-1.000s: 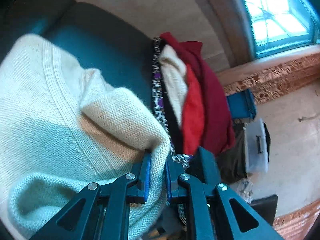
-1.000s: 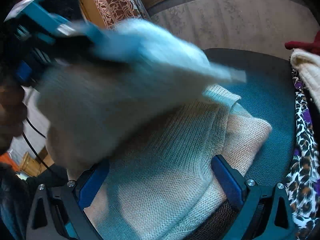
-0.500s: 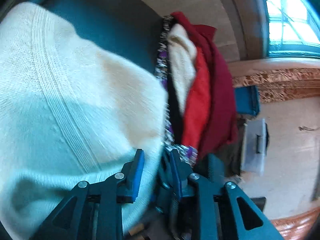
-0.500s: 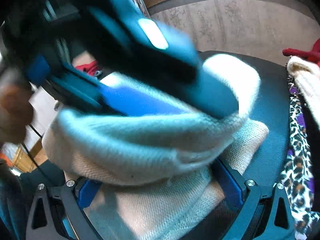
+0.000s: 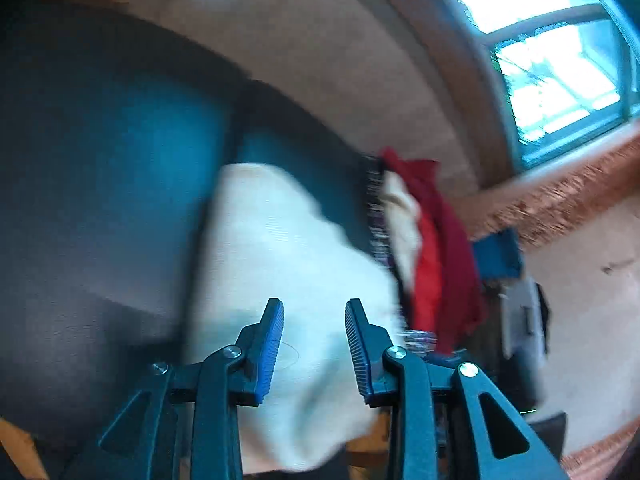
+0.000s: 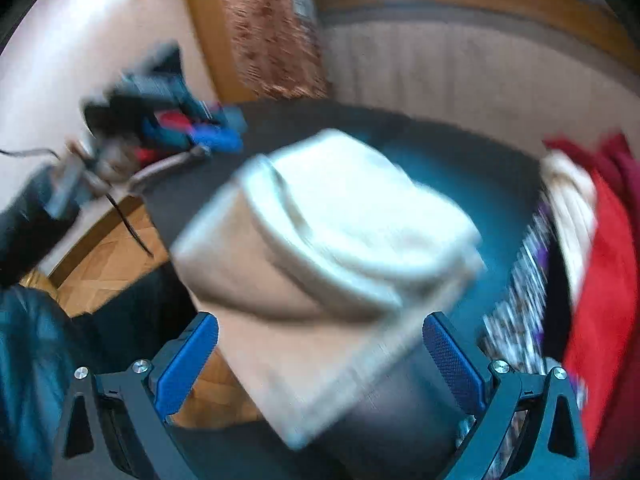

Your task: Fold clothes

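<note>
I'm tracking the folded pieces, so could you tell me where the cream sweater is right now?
The cream sweater lies folded on the dark sofa seat, ahead of both open grippers in both wrist views, with the pile of red and patterned clothes to its right.

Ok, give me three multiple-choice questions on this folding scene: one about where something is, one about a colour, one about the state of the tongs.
1. Where does the cream sweater lie?
A. on the dark sofa seat
B. on the window sill
C. in the grey box

2. What colour are the pads on the left tongs?
A. red
B. blue
C. yellow

3. How do the right tongs stand?
A. shut on the sweater
B. shut on nothing
C. open

Answers:
1 A, the folded sweater rests on the dark cushion, beside the pile of clothes.
2 B, both ribbed pads show bright blue in the left wrist view.
3 C, the right wrist view shows the two pads wide apart and gripping nothing.
</note>
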A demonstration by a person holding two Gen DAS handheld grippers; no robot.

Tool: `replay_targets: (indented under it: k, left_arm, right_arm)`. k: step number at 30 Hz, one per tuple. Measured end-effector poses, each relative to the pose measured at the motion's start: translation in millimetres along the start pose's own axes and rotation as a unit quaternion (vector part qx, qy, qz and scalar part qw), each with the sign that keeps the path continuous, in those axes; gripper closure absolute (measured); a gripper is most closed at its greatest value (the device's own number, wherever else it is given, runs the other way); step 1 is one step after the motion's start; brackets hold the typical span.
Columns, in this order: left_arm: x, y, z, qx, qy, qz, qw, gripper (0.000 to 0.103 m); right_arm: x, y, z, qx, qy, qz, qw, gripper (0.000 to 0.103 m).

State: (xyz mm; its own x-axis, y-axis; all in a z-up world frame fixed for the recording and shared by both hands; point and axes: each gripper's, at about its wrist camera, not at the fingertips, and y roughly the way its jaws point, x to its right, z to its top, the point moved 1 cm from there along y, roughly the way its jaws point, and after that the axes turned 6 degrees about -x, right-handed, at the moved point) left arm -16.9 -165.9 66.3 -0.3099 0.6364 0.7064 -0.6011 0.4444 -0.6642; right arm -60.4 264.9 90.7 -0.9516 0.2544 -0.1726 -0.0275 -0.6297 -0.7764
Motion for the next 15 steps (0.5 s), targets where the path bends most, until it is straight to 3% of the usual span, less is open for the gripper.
replay_targets:
  k: [4, 8, 11, 15]
  left_arm:
    - [-19, 0, -18, 0.0, 0.014, 0.015, 0.9998, 0.072]
    - [-21, 4, -34, -0.005, 0.045, 0.027, 0.9986, 0.072]
    - [-23, 8, -43, -0.012, 0.064, 0.026, 0.9975, 0.072]
    - [-14, 23, -51, -0.017, 0.095, 0.007, 0.9953, 0.071]
  right_arm:
    - [-23, 21, 38, -0.006, -0.026, 0.052, 0.998, 0.0]
    - [-35, 72, 57, -0.093, 0.01, 0.134, 0.986, 0.0]
    - [-50, 57, 21, -0.131, 0.0, 0.146, 0.981, 0.0]
    - [-23, 38, -54, -0.16, 0.091, 0.121, 0.975, 0.0]
